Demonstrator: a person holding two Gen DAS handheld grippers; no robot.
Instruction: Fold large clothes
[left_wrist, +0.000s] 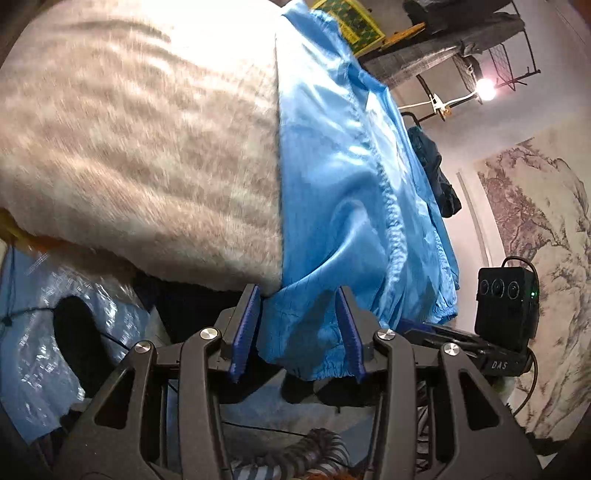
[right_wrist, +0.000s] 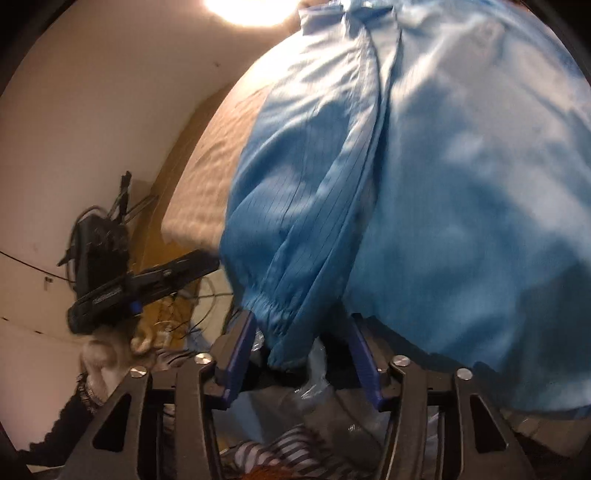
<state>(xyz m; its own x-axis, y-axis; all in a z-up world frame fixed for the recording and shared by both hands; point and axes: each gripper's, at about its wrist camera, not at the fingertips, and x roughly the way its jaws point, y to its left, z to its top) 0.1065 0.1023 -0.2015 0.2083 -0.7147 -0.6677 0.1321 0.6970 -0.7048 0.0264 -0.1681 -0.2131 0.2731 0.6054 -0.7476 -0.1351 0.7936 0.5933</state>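
A blue garment (left_wrist: 343, 206) is draped over a fuzzy beige blanket (left_wrist: 147, 147); its hem hangs between the parted, unclamped pads of left gripper (left_wrist: 299, 328) and right gripper (right_wrist: 301, 354).

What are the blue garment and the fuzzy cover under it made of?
Garment: looks like thin, slick synthetic weave; it shines, creases sharply and shows fine grid lines.
Cover: seemingly plush fleece or faux fur, matte cream with a shaggy nap.
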